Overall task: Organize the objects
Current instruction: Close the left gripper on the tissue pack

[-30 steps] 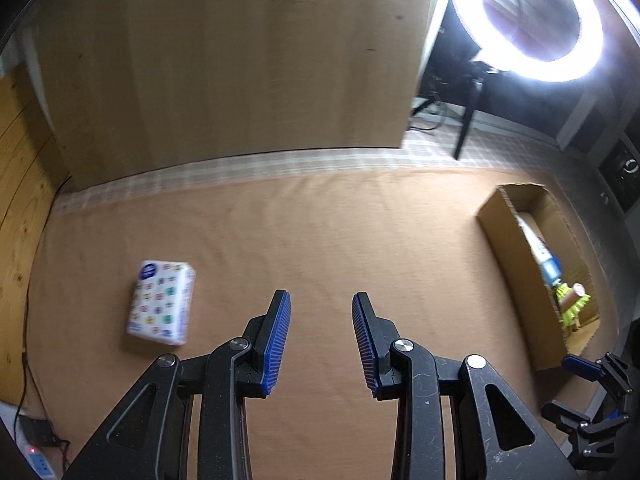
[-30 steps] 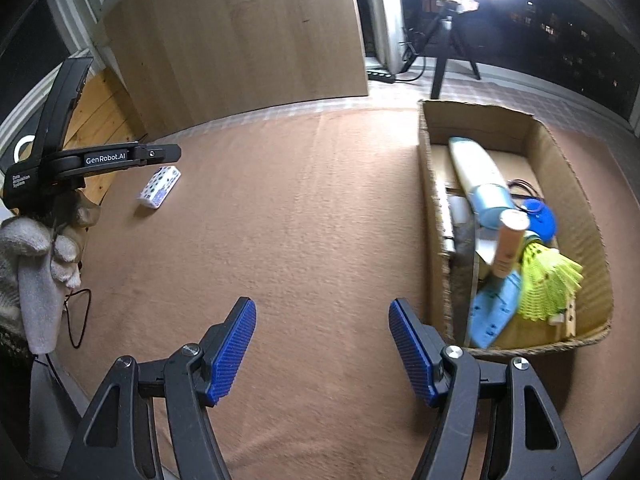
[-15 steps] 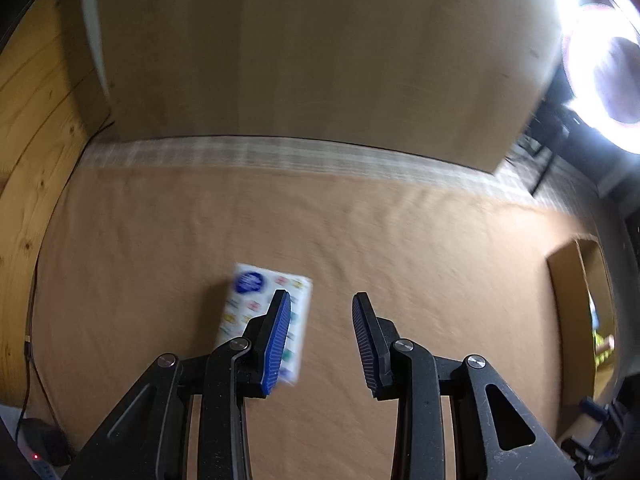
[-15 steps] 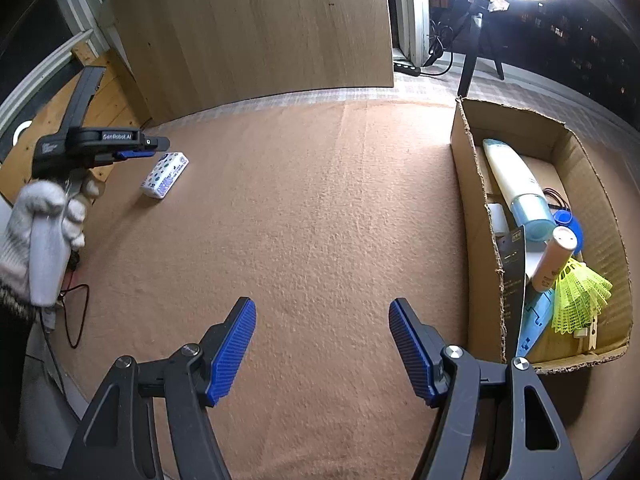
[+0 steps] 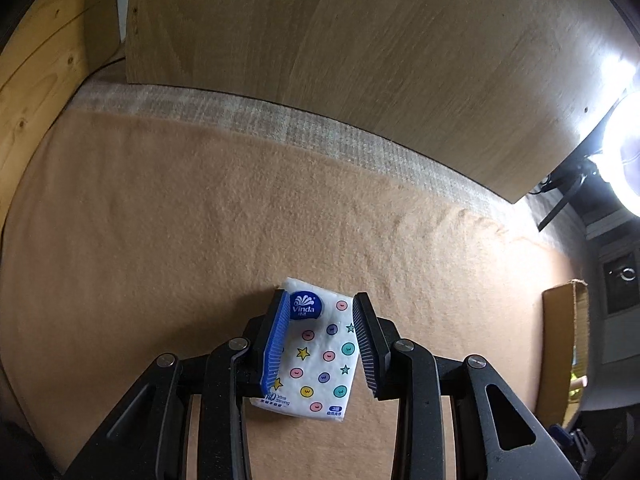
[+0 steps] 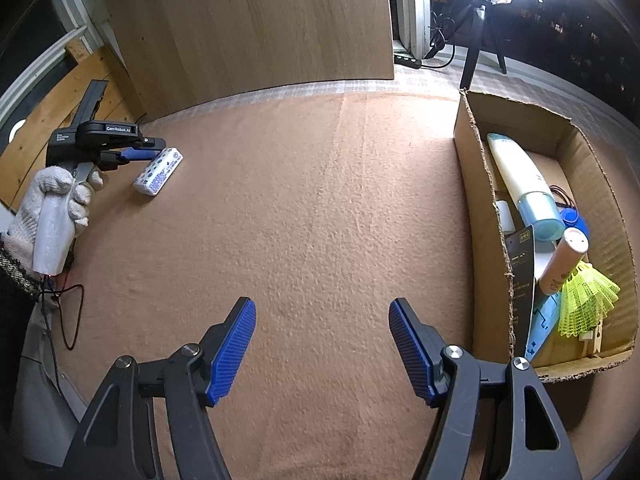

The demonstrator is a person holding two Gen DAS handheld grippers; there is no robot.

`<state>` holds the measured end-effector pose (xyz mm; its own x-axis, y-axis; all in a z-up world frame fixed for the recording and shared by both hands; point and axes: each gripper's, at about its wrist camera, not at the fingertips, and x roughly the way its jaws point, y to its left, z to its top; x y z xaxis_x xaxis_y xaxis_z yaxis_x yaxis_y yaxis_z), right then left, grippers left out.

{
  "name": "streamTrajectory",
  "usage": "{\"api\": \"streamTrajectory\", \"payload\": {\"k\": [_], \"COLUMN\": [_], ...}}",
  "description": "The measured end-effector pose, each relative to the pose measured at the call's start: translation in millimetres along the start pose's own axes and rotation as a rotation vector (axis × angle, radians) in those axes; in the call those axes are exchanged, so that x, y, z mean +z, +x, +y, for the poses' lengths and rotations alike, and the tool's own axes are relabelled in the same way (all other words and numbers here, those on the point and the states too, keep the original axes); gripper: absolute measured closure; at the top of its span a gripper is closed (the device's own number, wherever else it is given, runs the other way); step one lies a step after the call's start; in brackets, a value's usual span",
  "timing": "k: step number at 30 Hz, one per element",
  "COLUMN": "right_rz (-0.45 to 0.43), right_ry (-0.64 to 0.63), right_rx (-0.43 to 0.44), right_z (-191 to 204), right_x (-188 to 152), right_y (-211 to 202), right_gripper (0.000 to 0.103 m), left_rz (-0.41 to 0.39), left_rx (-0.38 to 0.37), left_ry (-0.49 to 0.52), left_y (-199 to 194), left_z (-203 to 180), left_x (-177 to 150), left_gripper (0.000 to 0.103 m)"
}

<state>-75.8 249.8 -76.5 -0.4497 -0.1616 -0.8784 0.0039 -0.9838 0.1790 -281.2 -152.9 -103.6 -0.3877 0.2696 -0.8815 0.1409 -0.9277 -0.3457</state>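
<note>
The cardboard box [image 6: 472,184] near the bench's right edge already holds bottles and a yellow shuttlecock [image 6: 586,300]. One Vinda tissue pack [image 5: 316,350] remains near the left edge, between the open left tongs [image 5: 321,340], not yet gripped. Right tongs [image 6: 322,346] are open, empty.

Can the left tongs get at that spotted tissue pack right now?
Probably yes: the left tongs are open with a finger on either side of the tissue pack, and nothing lies between them on the cloth.
</note>
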Motion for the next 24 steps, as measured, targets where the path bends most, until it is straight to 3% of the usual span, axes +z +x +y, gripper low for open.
{"api": "streamTrajectory", "payload": {"k": [6, 11, 24], "right_rz": [0.001, -0.003, -0.011], "right_ry": [-0.006, -0.001, 0.018], "right_rx": [0.011, 0.015, 0.025], "right_z": [1, 1, -6], "right_x": [2, 0, -6], "right_y": [2, -1, -7], "right_gripper": [0.038, 0.038, 0.038], "left_rz": [-0.004, -0.003, 0.003], "left_rx": [0.019, 0.062, 0.012], "left_ry": [0.018, 0.013, 0.041], "left_y": [2, 8, 13], "left_z": [-4, -3, -36], "left_x": [-4, -7, -35], "left_gripper": [0.070, 0.062, 0.063]}}
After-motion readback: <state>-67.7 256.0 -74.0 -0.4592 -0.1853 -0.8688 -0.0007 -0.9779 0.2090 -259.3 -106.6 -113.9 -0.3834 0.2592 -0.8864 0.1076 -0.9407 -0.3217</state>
